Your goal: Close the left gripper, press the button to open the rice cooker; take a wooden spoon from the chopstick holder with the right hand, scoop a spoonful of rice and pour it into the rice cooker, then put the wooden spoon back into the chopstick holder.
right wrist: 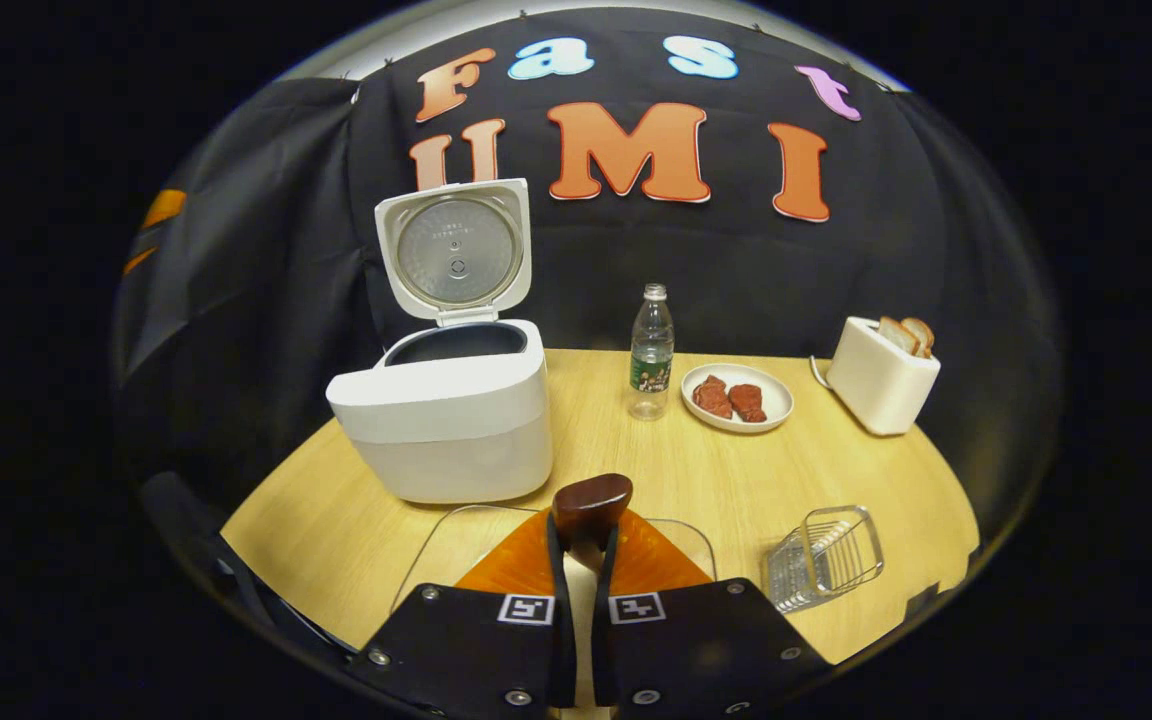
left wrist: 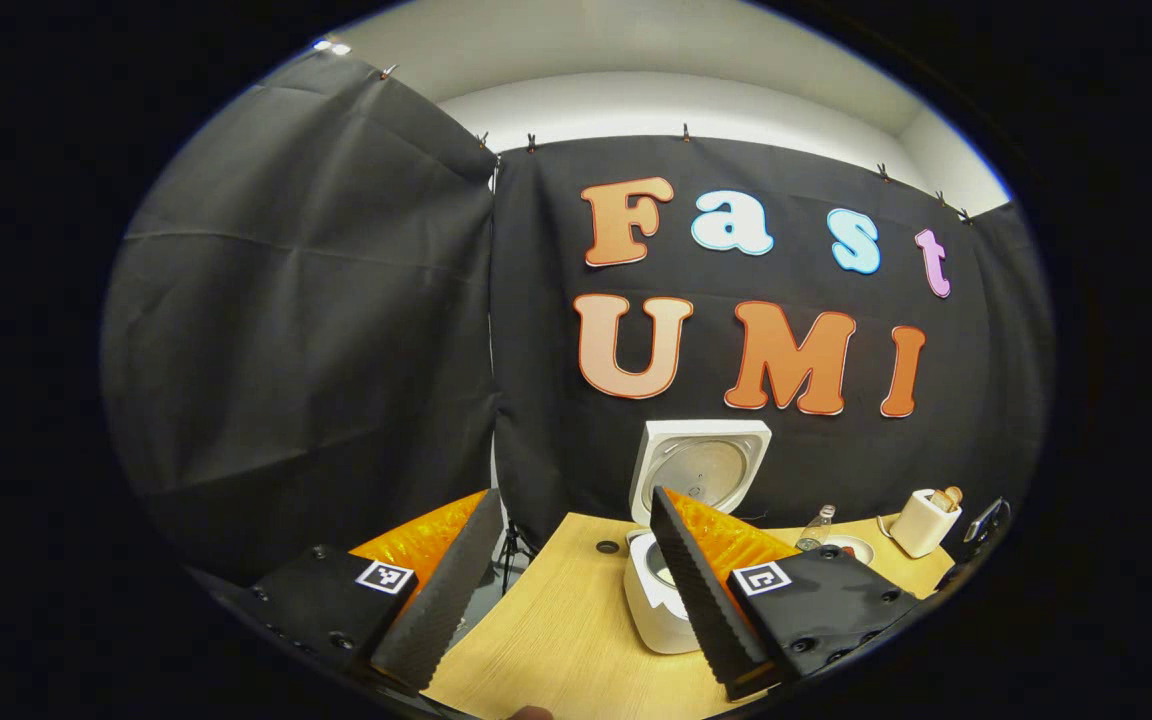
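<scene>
- The right gripper [right wrist: 584, 560] is clamped on the wooden spoon [right wrist: 591, 505]. Both fingers squeeze its handle, close together.
- The dark bowl of the spoon sticks up just past the fingertips, at about 6 o'clock in the right gripper view. A clear container [right wrist: 436, 545] sits under it; I cannot tell if there is rice in the spoon.
- The spoon's long way runs along the fingers, away from the camera. Its bowl end points toward 12 o'clock, to the back of the table [right wrist: 736, 480].
- The rice cooker [right wrist: 446, 415] stands at about 10 o'clock from the spoon, near it. Its lid [right wrist: 454, 250] is up and the pot is open.
- I think the step now is to carry the rice to the cooker. Keep the spoon flat so nothing spills. Move slowly up and over the rim, then tip it.
- The wire chopstick holder [right wrist: 826, 555] lies at about 4 o'clock, near the table edge. The spoon goes back there last.
- The left gripper [left wrist: 561, 580] has its fingers wide apart, holding nothing. In the left gripper view the cooker [left wrist: 651, 590] is partly behind one finger.
</scene>
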The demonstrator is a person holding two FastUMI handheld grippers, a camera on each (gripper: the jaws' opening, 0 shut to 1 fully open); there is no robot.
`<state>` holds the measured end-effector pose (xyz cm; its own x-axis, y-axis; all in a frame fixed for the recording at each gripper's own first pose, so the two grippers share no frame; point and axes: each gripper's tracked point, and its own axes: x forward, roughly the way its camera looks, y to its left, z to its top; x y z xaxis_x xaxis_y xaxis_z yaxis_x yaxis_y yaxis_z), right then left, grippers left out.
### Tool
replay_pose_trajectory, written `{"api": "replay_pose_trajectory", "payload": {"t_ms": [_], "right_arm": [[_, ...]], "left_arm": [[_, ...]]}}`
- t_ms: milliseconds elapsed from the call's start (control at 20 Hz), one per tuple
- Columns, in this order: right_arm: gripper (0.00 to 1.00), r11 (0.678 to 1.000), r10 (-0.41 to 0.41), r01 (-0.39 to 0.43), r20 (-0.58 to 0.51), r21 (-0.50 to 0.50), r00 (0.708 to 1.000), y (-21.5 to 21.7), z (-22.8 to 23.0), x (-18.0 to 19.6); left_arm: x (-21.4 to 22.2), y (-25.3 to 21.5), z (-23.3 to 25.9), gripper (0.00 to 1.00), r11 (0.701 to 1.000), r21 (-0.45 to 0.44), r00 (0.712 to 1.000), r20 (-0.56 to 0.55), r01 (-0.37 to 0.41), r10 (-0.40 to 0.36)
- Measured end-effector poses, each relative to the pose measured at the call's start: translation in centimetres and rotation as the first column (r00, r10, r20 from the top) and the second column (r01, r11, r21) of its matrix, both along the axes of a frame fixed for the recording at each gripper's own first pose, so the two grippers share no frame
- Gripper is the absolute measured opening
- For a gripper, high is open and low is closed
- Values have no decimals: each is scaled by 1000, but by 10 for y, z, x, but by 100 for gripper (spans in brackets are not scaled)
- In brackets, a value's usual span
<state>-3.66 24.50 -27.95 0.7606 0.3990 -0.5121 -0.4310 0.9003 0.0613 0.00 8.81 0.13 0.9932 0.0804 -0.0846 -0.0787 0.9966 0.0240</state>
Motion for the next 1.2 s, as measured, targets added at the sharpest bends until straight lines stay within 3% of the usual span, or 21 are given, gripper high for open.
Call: {"api": "replay_pose_trajectory", "payload": {"t_ms": [300, 600, 850, 1200], "right_arm": [[6, 985, -61, 77, -108, 152, 992, -5, -3, 2], [6, 921, -111, 195, -254, 338, 961, -2, -9, 4], [6, 824, -166, 338, -377, 455, 911, -15, -19, 11], [6, 612, -154, 544, -589, 573, 793, -27, -37, 12]], "left_arm": [[6, 3, -3, 100, 1000, -13, 1000, -7, -4, 4], [11, 0, -10, 100, 1000, -14, 1000, -16, 5, -5], [18, -7, -10, 100, 1000, -20, 1000, -17, 18, -18], [17, -14, -6, 100, 1000, -18, 1000, -13, 24, -24]]}}
